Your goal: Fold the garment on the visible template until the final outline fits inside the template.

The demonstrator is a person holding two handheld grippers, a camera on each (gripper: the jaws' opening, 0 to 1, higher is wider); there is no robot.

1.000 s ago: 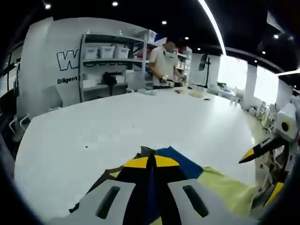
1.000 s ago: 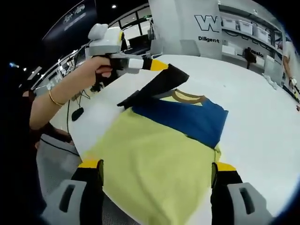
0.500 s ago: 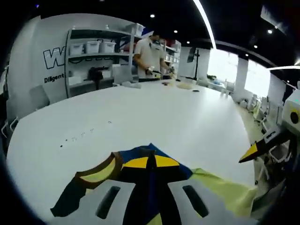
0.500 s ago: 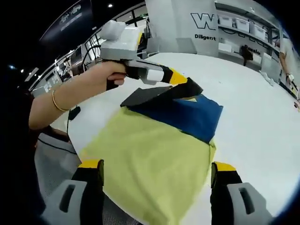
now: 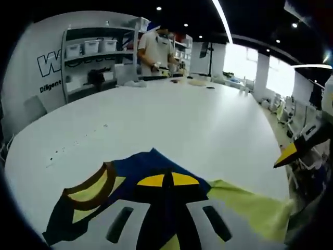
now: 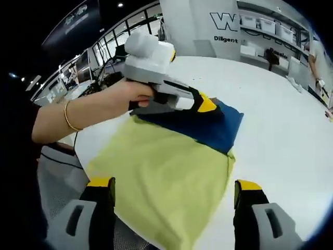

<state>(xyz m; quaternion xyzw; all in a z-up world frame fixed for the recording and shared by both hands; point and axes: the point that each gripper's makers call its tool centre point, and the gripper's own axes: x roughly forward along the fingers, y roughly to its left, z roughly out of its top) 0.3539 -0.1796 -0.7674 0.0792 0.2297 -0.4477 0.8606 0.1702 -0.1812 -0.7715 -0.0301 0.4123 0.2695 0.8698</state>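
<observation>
Left gripper view: left gripper (image 5: 166,182) fingers closed together on garment (image 5: 130,172), dark fold pinched between yellow tips; garment's near part hidden under fingers. White surface (image 5: 171,120) beyond.

Right gripper view: right gripper (image 6: 174,190) fingers wide apart, holding nothing, over garment's yellow-green panel; its near edge cut off.

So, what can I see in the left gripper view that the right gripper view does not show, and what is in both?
The left gripper view shows the garment's brown collar with a yellow patch inside it, and a person standing at the far end of the table.

The right gripper view shows the hand gripping the left gripper, a gold bracelet on the wrist, and the large yellow-green panel spread toward the table edge.

Both show the white table, the garment's blue part, the shelving with bins and the wall lettering.
</observation>
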